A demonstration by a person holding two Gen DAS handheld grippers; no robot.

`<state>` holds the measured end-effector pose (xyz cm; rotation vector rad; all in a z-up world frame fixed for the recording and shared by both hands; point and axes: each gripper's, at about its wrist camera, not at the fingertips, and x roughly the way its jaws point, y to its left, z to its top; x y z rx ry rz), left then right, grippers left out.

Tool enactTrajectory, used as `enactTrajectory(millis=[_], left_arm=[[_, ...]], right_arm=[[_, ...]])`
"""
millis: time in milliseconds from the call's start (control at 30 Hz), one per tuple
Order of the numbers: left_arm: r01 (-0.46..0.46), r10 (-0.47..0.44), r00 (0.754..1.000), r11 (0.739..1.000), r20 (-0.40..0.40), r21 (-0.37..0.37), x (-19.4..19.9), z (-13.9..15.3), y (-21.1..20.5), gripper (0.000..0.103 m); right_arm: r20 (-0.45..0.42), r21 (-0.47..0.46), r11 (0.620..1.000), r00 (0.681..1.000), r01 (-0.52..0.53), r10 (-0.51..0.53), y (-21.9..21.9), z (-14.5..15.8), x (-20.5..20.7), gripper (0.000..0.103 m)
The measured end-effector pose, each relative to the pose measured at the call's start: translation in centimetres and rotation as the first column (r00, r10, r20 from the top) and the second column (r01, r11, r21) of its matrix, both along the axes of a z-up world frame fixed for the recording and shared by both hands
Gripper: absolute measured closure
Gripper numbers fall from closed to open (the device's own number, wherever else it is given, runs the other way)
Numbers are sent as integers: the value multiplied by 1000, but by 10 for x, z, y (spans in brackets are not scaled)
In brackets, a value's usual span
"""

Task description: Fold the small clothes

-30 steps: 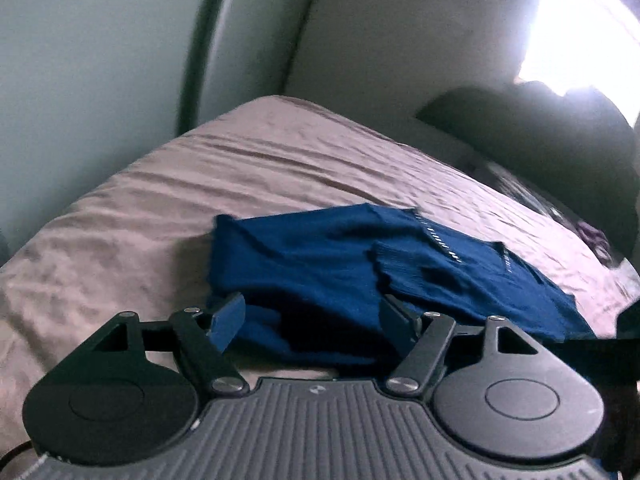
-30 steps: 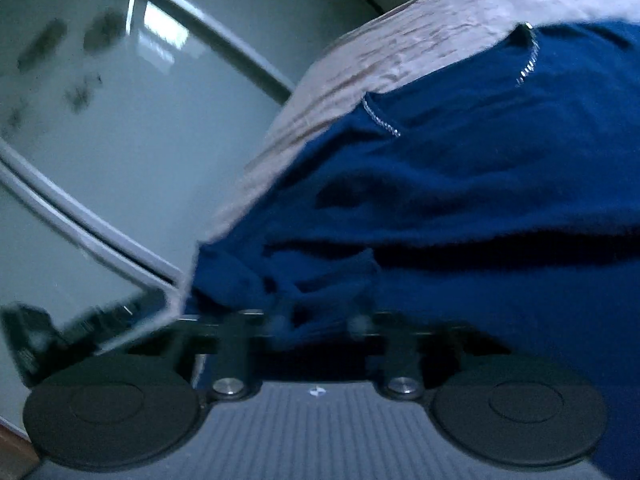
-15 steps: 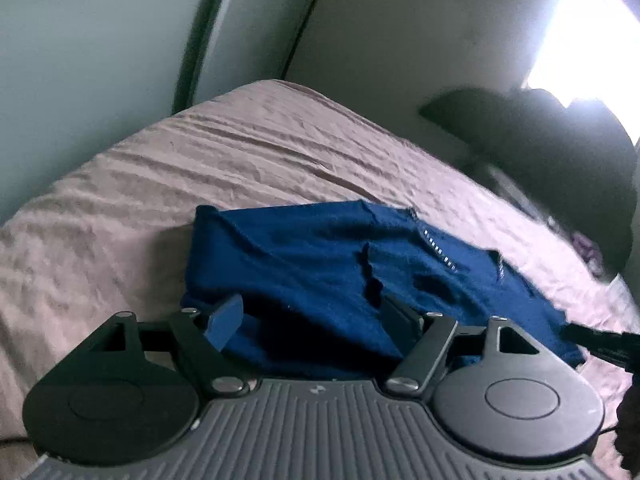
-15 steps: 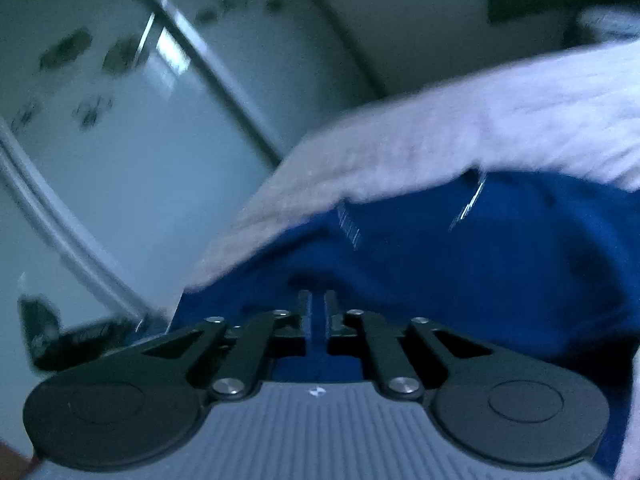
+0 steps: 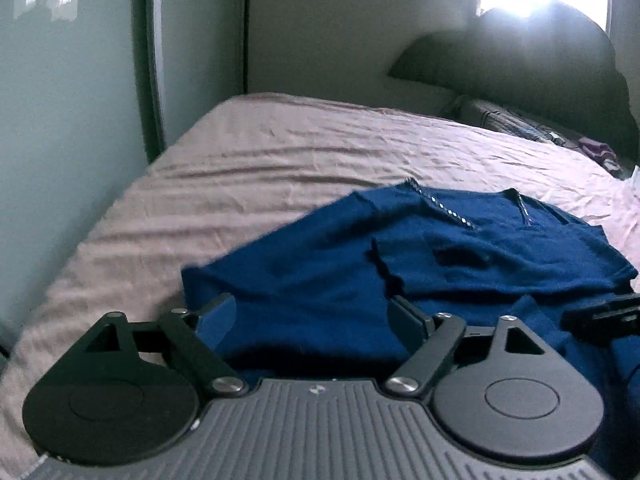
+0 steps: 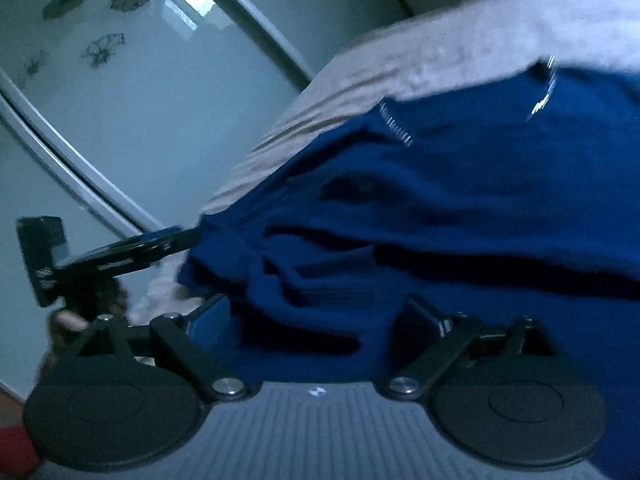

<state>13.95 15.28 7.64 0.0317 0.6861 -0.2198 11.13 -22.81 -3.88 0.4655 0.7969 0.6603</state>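
Blue sweater (image 5: 420,264) spread on the bed (image 5: 280,168), filling the lower right of the left view, long axis running from lower left up to the trimmed neckline at upper right. Dead ahead of both grippers. Left gripper (image 5: 312,316) with fingers wide, near hem right between them. Right gripper (image 6: 316,316) equally wide, bunched folds heaped at its fingers, looks nearer. Wardrobe door (image 6: 120,120) at upper left, dark headboard (image 5: 520,64) beyond; nothing blocking.
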Motion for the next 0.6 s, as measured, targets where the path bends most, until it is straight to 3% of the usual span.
enactTrajectory(millis=[100, 167, 267, 300, 333, 367, 433, 600], left_arm=[[-3, 3, 1000, 1000, -9, -25, -8, -6, 0, 18], [-11, 10, 1000, 1000, -20, -26, -9, -9, -2, 18], [-27, 27, 999, 999, -21, -24, -10, -12, -5, 18], [-33, 32, 999, 999, -23, -25, -10, -11, -5, 18], [-35, 34, 999, 999, -24, -26, -11, -11, -5, 18], [-36, 35, 999, 999, -23, -25, -11, -10, -4, 17], [-46, 46, 999, 999, -15, -17, -13, -9, -3, 17], [-100, 101, 995, 992, 6, -80, -11, 4, 5, 17]], right_arm=[[82, -76, 997, 997, 5, 2, 4, 6, -2, 9], [117, -196, 980, 991, -41, 65, 23, 6, -1, 9], [232, -416, 904, 950, -99, 211, 62, 4, -14, 13], [270, -488, 867, 926, -103, 262, 76, 3, -20, 22], [290, -532, 842, 913, -96, 287, 85, 3, -23, 62], [300, -544, 835, 911, -81, 283, 89, 3, -23, 86], [307, -515, 855, 916, -67, 257, 86, 7, -19, 97], [350, -481, 877, 915, -8, 200, 66, 31, -11, 98]])
